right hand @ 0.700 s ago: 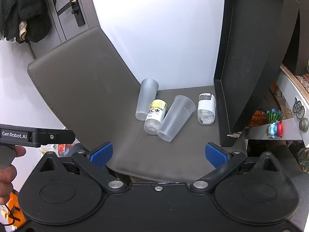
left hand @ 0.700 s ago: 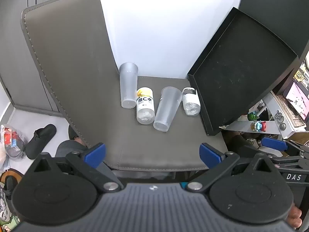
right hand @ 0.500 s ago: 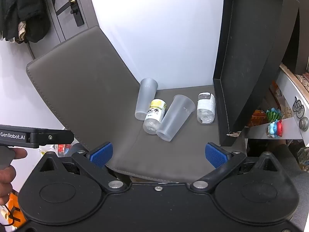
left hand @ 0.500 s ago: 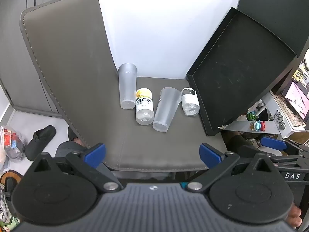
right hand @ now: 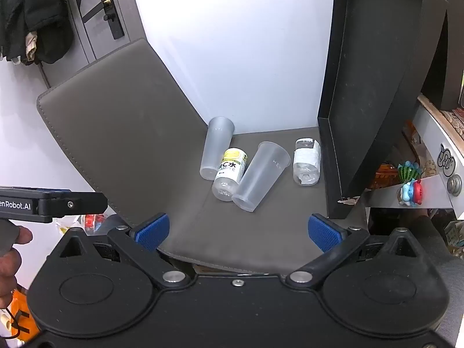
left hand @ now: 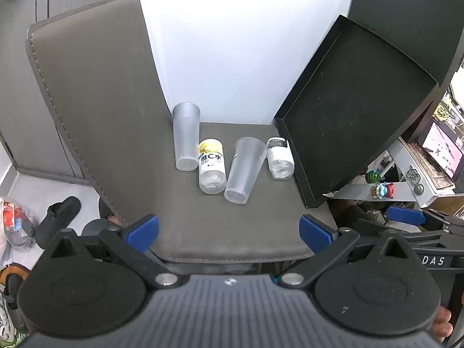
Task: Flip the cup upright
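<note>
**Two light cups lie on the chair seat, both claws spread and waiting**

Nearest the cameras, the left claw (left hand: 229,230) and the right claw (right hand: 237,230) both stand spread wide with nothing between their blue pads; each hangs over the front edge of the grey chair seat (left hand: 232,232), well short of the things on it.

Farther in, four things lie on their sides in a row across the seat. The nearer cup (right hand: 261,176), clear plastic, lies slanted with its closed base toward the cameras and its open mouth pointing away. Just left of it, and seemingly touching, is the yellow-capped bottle (right hand: 229,174). Left again lies the second cup (right hand: 217,148), its mouth near the chair back (right hand: 116,121). On the right a small clear bottle (right hand: 306,162) rests just beside the black tray (right hand: 377,87), which leans upright.

The cups look thin-walled, very light and smooth, so either would probably roll or skid at a nudge and dent under a hard squeeze. A gentle pinch across the middle of the wall, or over the rim where the plastic is likely stiffest, seems the safest hold. The nearer cup looks easiest to reach, though the bottle crowds its left side.
</note>
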Motion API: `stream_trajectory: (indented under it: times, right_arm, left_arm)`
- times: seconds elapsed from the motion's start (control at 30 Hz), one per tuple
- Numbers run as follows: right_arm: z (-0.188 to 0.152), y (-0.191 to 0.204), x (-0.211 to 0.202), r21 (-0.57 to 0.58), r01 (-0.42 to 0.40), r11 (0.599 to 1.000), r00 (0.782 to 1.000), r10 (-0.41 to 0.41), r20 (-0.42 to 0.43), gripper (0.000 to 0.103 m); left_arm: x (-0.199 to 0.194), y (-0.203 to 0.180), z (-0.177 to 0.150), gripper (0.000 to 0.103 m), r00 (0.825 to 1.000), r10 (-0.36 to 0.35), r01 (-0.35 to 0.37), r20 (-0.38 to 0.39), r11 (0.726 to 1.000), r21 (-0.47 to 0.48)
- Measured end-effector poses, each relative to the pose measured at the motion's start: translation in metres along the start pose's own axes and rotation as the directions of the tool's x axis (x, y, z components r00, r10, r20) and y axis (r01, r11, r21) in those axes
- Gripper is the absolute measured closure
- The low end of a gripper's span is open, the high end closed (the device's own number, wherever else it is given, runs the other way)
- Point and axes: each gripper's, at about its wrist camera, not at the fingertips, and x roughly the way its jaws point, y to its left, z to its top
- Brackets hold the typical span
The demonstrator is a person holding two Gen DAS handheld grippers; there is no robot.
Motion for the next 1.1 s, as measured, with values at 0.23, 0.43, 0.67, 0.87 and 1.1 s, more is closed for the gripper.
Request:
stream_trajectory:
  times: [0.23, 0.43, 0.67, 0.87, 1.1]
  right_arm:
    - [-0.001, -0.0006, 0.0021, 0.0, 0.001, 1.0, 1.0, -0.001, -0.002, 0.0]
    - [-0.0019, -0.0013, 0.0017, 0.001, 0.0, 1.0, 1.0, 0.0, -0.001, 0.0]
    - [-0.001, -0.0016, 0.0025, 0.002, 0.004, 1.0, 1.0, -0.004, -0.004, 0.0]
    - [-0.0015, -0.0011, 0.0027, 0.0, 0.007, 1.0, 1.0, -0.007, -0.004, 0.0]
    - [-0.0022, -0.0001, 0.0033, -0.002, 0.011, 1.0, 1.0, -0.011, -0.005, 0.0]
  left_arm:
    - [-0.0014, -0.0006, 0.0, 0.001, 1.0, -0.005, 0.005, 0.004, 1.0, 0.0]
    - [-0.0005, 0.0, -0.0004, 0.001, 1.0, -0.005, 0.005, 0.005, 1.0, -0.002]
    - [0.0001, -0.0002, -0.0001, 0.001, 1.0, -0.007, 0.007, 0.002, 1.0, -0.004]
    - [0.0003, 0.0001, -0.0008, 0.001, 1.0, -0.007, 0.007, -0.002, 1.0, -0.007]
    - [0.0012, 0.0012, -0.0003, 0.001, 1.0, -0.002, 0.002, -0.004, 1.0, -0.015]
